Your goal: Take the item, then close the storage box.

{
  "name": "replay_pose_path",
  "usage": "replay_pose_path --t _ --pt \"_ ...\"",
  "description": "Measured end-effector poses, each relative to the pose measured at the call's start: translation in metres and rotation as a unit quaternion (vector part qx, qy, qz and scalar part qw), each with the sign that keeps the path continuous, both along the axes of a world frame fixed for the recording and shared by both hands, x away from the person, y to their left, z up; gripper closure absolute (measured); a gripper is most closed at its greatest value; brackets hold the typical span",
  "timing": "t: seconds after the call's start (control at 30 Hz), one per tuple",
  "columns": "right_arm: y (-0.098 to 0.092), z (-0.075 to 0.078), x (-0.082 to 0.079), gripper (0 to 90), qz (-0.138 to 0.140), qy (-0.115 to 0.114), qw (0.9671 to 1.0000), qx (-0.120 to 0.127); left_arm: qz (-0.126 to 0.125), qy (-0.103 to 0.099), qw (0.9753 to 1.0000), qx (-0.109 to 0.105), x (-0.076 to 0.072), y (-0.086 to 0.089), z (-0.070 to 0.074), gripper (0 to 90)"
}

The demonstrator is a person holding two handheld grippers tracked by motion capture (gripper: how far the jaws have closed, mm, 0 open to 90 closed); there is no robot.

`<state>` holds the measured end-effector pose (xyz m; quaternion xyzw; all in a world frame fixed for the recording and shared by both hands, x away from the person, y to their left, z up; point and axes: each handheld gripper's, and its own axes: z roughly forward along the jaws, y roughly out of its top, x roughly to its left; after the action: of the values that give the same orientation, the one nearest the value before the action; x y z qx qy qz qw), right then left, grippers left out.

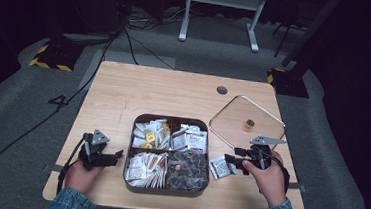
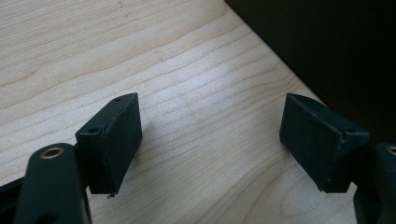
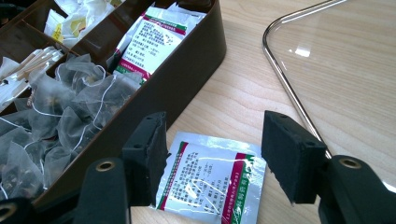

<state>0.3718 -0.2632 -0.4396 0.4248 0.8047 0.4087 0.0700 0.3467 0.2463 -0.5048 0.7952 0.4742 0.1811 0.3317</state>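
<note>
- We are holding the right gripper (image 1: 233, 161) low over the table (image 1: 174, 93), just right of the brown divided box (image 1: 165, 188), with its jaws standing wide apart.
- In the right gripper view, a flat foil sachet (image 3: 210, 179) with red and green edging is lying on the wood between those jaws, and we are not gripping it; the left jaw is overlapping its edge, though we cannot tell whether it is touching.
- In the high view the same sachet (image 1: 219, 167) is lying just beside the box's right wall, near its front corner.
- The box compartment nearest the right gripper is holding mesh tea bags (image 3: 70, 112); the one behind it is holding more printed sachets (image 3: 152, 39).
- The clear glass lid (image 1: 247, 120) with its small brass knob (image 1: 249, 123) is lying flat on the table beyond the right gripper, apart from the box.
- We are resting the left gripper (image 1: 115, 156) at the box's left side, its jaws spread wide over bare wood, holding nothing.
- In the left gripper view the box's dark wall (image 2: 327, 46) is rising just beside one jaw.
</note>
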Motion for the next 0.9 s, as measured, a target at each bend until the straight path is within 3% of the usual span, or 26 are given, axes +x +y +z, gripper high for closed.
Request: replay_pose_path --t 0.2,0.37,0.9 --pt "-0.005 0.01 -0.002 42.0 -0.016 -0.049 0.9985 0.019 0.001 0.001 1.0 -0.001 0.001 0.0 0.0 21.5" --pt "-0.012 0.024 0.0 42.0 -0.03 -0.077 0.9963 0.021 0.001 0.001 1.0 -0.002 0.001 0.0 0.0 21.5" --pt "-0.022 0.035 0.051 41.2 -0.059 -0.104 0.9923 -0.033 0.002 0.0 1.0 -0.001 -0.001 0.0 0.0 21.4"
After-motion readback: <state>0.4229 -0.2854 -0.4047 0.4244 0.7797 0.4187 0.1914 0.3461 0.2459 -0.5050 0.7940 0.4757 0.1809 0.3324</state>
